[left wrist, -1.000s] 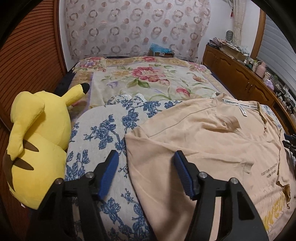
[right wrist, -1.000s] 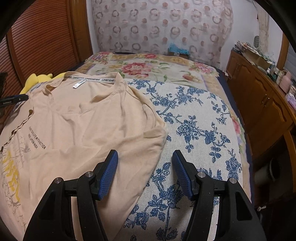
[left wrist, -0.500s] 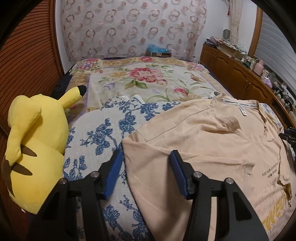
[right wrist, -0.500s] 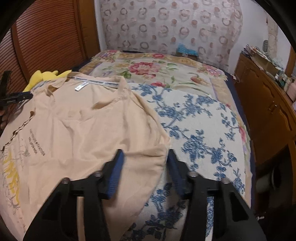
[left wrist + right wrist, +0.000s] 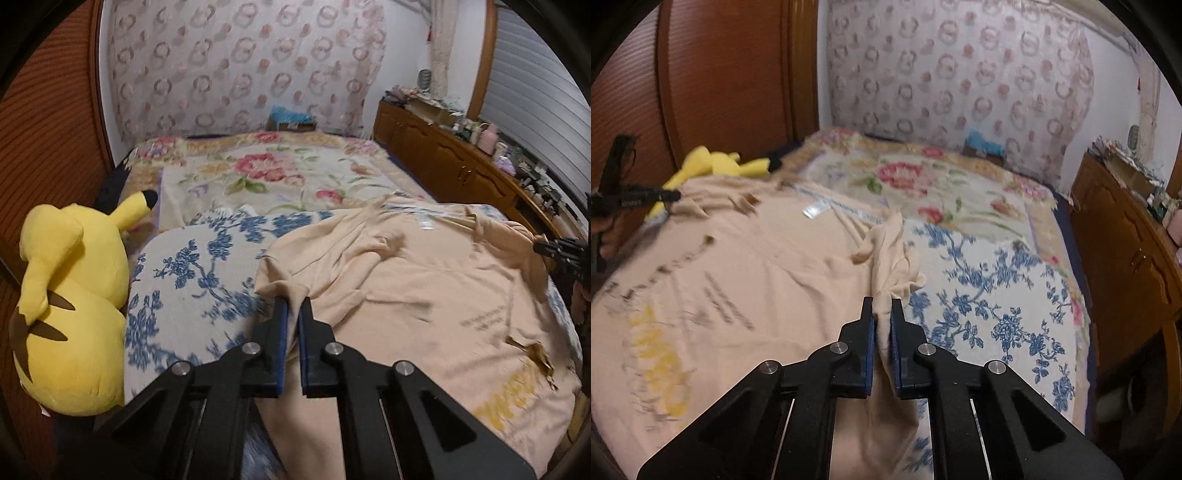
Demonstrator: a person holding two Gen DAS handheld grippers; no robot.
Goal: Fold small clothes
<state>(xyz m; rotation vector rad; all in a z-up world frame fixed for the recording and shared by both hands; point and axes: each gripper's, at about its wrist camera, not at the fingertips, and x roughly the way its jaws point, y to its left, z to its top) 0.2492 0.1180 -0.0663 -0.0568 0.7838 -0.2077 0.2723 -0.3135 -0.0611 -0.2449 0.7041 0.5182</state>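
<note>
Two tools grip one peach T-shirt (image 5: 424,295) that lies spread across a bed (image 5: 280,177), on a white cover printed with blue flowers (image 5: 192,273). The shirt lies directly ahead of each tool and runs in between its blue pads.

The left tool (image 5: 291,314) has its pads pressed together on the shirt's left sleeve edge, with the cloth bunched and drawn up into the narrow slit between them. The right tool (image 5: 882,314) is likewise clamped on the opposite sleeve, where a gathered fold of peach cloth rises from between the pads and hangs down below them.

The left wrist view shows the shirt stretching away to the right, its neck label toward the far side and yellow lettering near the lower right. At the far right edge the other tool appears small and dark, touching the shirt's far side. A yellow plush toy (image 5: 70,314) with black-tipped ears sits at the left, just beside the blue-flowered cover.

The right wrist view shows the shirt stretching to the left, blurred, with the same yellow lettering at lower left. Here the plush toy is only a yellow scrap behind the shirt, and the other tool shows at the far left edge. This view also shows more of the wooden cabinet (image 5: 1123,251) along the bed's right side. A pink-flowered blanket (image 5: 923,184) covers the far half of the bed in both views.
</note>
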